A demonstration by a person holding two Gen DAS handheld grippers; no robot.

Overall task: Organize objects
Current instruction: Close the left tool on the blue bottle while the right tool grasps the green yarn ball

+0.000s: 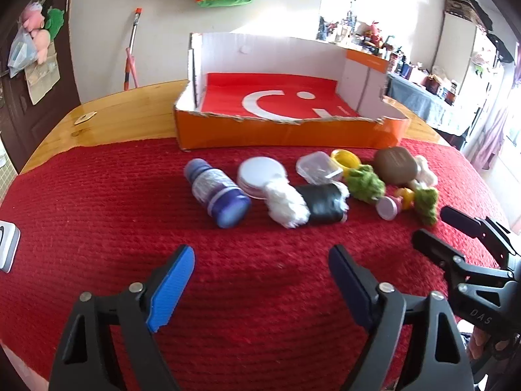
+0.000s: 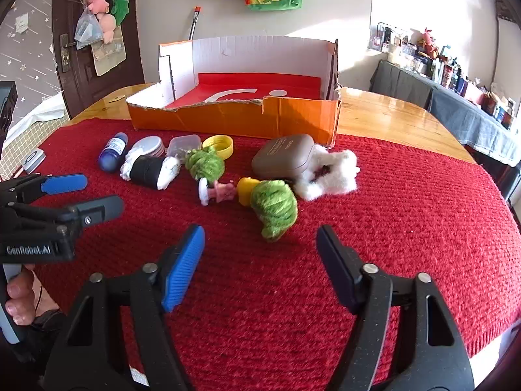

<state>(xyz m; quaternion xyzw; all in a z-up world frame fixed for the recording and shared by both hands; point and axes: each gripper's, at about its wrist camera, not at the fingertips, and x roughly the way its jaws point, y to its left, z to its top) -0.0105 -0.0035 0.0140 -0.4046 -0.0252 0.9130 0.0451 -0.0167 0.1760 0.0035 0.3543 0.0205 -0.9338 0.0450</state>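
Note:
An orange cardboard box [image 1: 286, 133] with a red floor stands open at the far side of the red knitted mat [image 1: 130, 195]. In front of it lie a blue bottle [image 1: 216, 192], a round white-lidded tin [image 1: 262, 176], a black-and-white roll [image 1: 306, 207], a clear small box [image 1: 317, 166], a yellow cap [image 1: 345, 159], a brown case [image 2: 283, 159], a white fluffy piece [image 2: 329, 176], a pink toy [image 2: 218, 192] and two green yarn balls [image 2: 205, 164] [image 2: 275, 210]. My left gripper [image 1: 262, 257] is open, short of the bottle and roll. My right gripper [image 2: 260, 233] is open, just short of the nearer green ball.
The mat covers a wooden table [image 1: 130, 104] whose bare top shows around the box. A white device [image 1: 6, 247] lies at the mat's left edge. A person's hand [image 2: 19, 296] holds the left gripper [image 2: 102, 195]. A cluttered counter runs along the right wall.

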